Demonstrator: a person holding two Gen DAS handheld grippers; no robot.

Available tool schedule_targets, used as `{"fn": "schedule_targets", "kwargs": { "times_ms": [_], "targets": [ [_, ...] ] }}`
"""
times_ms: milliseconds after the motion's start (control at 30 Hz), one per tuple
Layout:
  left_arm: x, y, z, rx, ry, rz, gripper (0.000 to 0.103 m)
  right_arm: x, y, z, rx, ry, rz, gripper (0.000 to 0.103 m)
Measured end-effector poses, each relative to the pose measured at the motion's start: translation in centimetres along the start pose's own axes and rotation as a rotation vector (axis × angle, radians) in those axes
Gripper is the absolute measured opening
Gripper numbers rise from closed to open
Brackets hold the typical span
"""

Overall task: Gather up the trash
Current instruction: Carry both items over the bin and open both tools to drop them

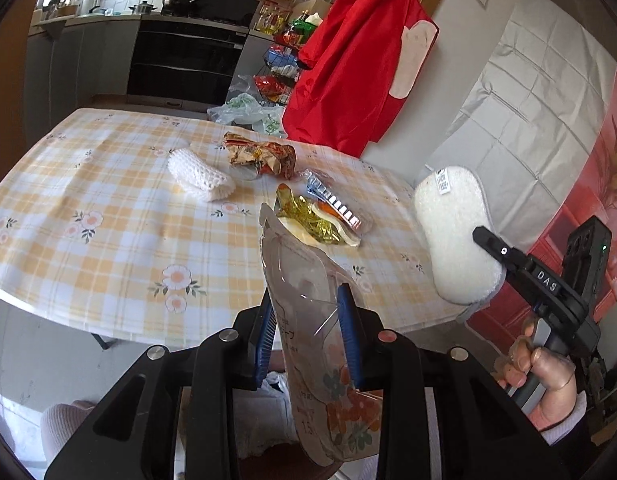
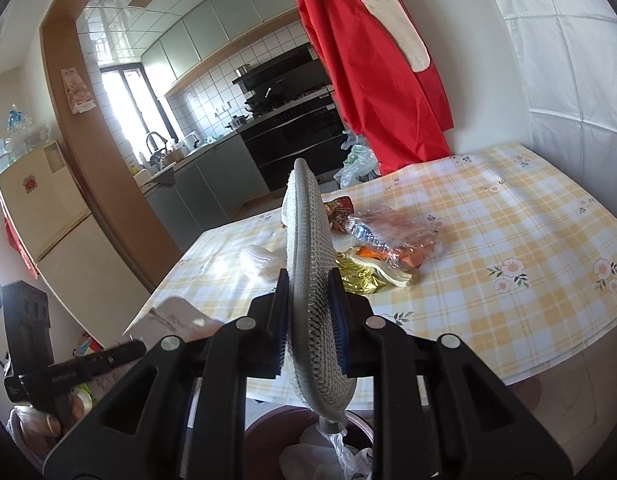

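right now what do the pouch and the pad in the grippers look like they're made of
Pouch in the left gripper: thin glossy plastic film, likely; it is see-through, creased, printed with flowers.
Pad in the right gripper: soft white sponge-like body in the left view, grey woven mesh face in the right; probably synthetic.

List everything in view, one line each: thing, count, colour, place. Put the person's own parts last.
table: one, yellow-and-white checked floral cloth, centre.
clear pouch: one, transparent with floral print, in the left gripper.
sponge pad: one, white with grey mesh back, in the right gripper.
net cloth: one, white, on the table.
crumpled wrapper: one, brown-red, far side of the table.
gold wrapper: one, gold-yellow, mid table.
clear packet: one, blue-orange print, beside the gold wrapper.
red apron: one, hanging behind the table.
bin: one, dark brown, below the grippers.
left gripper: black, blue pads.
right gripper: black.
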State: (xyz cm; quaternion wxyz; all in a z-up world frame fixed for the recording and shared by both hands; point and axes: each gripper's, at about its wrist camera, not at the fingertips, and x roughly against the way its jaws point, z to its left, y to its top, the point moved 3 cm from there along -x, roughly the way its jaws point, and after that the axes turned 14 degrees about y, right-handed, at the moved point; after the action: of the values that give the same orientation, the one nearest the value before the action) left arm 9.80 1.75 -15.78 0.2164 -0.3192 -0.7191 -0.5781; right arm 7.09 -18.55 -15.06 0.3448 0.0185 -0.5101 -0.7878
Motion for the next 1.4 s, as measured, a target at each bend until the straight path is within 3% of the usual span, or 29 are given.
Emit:
{"fn": "schedule_targets", "kwargs": {
  "times_ms": [433,533,700,867,1000,1233,1400],
  "targets": [
    [-1.4,-6.2,-1.0,-0.048,0.006,0.150,0.031,3.0,-1.1,1.6,0.012,0.016,0.003,0.022],
    [-2.2,-6.5,-0.9,-0.040,-0.002,0.174,0.047,2.6,-1.3,1.4,0.012,0.020,0.014,0.022],
    [-1.9,-5.7,0.2,-0.028,0.049,0.134,0.065,1.8,-2.1,1.3,-0.002,0.034,0.045,0.022],
    [-0.3,-4.0,1.9,-0.015,0.194,0.018,0.090,0.9,-2.7,1.9,-0.001,0.062,0.082,0.022],
    [1.3,-2.8,3.5,0.016,0.289,-0.078,0.094,0.3,-3.3,2.8,0.013,0.080,0.118,0.022],
    [3.4,-2.2,6.2,0.127,0.318,-0.139,0.094,-0.8,-5.2,5.2,0.028,0.124,0.207,0.023],
    [4.3,-2.5,6.9,0.138,0.336,-0.156,0.095,-1.6,-6.3,6.6,0.038,0.150,0.264,0.026]
  ]
}}
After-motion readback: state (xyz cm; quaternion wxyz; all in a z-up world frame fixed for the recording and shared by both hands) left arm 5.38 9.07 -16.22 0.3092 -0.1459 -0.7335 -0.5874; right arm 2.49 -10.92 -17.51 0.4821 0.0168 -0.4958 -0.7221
